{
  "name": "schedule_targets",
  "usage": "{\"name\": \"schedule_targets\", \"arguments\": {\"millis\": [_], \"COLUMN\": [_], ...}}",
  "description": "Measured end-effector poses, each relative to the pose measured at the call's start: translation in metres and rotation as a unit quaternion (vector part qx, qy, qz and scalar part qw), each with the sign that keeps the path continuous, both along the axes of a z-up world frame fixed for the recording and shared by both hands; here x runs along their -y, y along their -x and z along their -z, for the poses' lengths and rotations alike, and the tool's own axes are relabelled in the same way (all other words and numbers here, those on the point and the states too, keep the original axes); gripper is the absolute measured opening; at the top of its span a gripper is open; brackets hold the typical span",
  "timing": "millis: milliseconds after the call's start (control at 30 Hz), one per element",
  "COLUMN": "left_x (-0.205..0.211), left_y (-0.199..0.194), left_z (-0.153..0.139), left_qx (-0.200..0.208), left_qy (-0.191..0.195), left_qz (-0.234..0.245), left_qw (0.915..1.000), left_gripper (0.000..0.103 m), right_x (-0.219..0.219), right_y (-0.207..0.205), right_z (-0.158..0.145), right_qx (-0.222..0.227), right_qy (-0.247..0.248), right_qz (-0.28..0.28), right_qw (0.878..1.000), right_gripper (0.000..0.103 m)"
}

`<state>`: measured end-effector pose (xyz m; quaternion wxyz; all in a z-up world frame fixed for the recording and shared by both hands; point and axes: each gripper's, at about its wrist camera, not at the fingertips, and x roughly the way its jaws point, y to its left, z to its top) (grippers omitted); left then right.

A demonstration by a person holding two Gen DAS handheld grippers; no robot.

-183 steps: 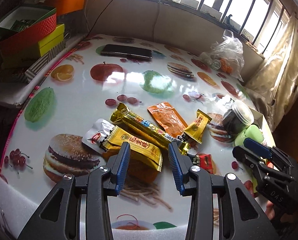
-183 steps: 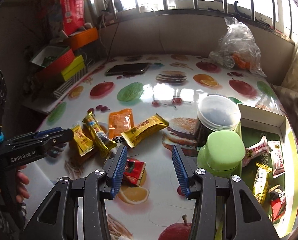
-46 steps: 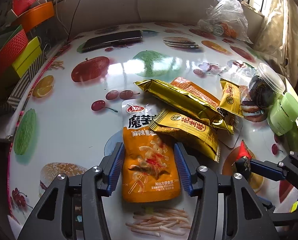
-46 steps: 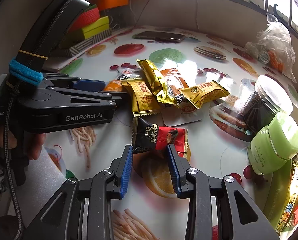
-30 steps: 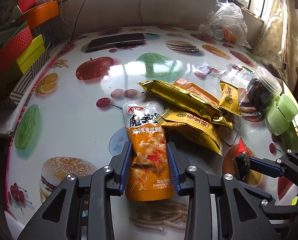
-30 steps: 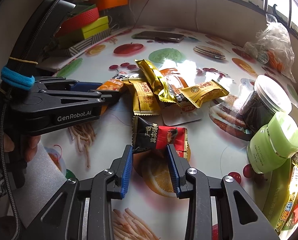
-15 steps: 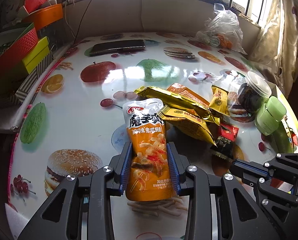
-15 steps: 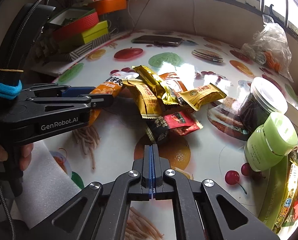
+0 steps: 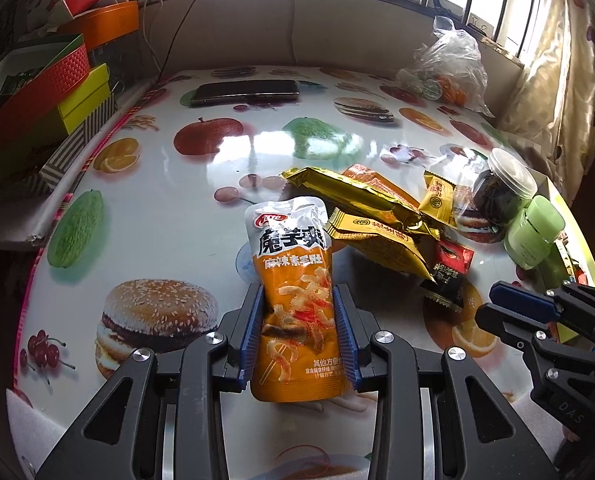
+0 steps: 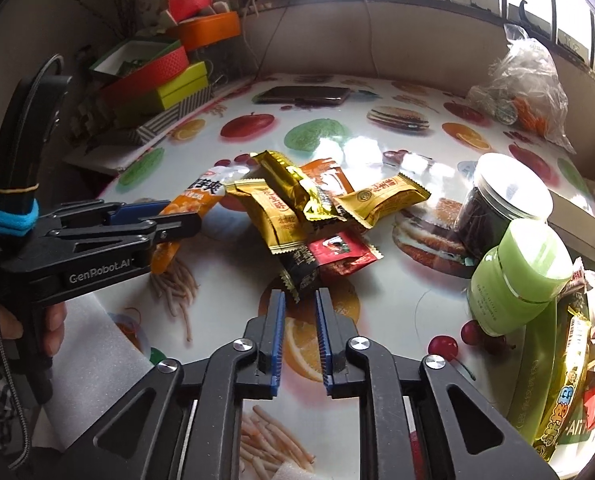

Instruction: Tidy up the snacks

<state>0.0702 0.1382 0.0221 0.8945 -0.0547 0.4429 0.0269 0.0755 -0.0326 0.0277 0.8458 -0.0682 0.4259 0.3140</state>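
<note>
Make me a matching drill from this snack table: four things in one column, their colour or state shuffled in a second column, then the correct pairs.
Things
1. orange snack pouch
2. red and black packet
3. phone
4. round jar

States
A. pale green, standing beside a dark clear-lidded jar
B. lying flat at the far side of the table
C. clamped between the left gripper's blue pads
D. lying on the table just ahead of the right gripper, not held

Pairs: 1-C, 2-D, 3-B, 4-A
</note>
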Motion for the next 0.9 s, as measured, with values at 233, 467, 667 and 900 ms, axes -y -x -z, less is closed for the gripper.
{"name": "schedule_targets", "arguments": {"millis": [233, 467, 667, 900], "left_x": [-0.012, -0.016, -0.015, -0.011], "left_y": [0.005, 0.007, 0.006, 0.005], "left_z": [0.000, -0.001, -0.002, -0.004], "left_qx": [0.002, 0.007, 0.006, 0.009], "left_qy": [0.008, 0.011, 0.014, 0.014], "left_qz": [-0.012, -0.014, -0.012, -0.007], "left_qw": [0.9999, 0.9998, 0.9998, 0.9998], "left_gripper": [0.036, 0.036, 0.036, 0.036], "right_x": [-0.007, -0.016, -0.026, -0.029], "right_y": [-0.023, -0.043, -0.051, -0.052], "right_z": [0.009, 0.014, 0.017, 0.018], "right_qx": [-0.031, -0.055, -0.057, -0.040], "right_qy": [-0.005, -0.013, -0.002, 0.017], "right_qz": [0.028, 0.085, 0.106, 0.114], "right_qw": [0.999, 0.995, 0.993, 0.993], "right_gripper": [0.036, 0.042, 0.042, 0.034]}}
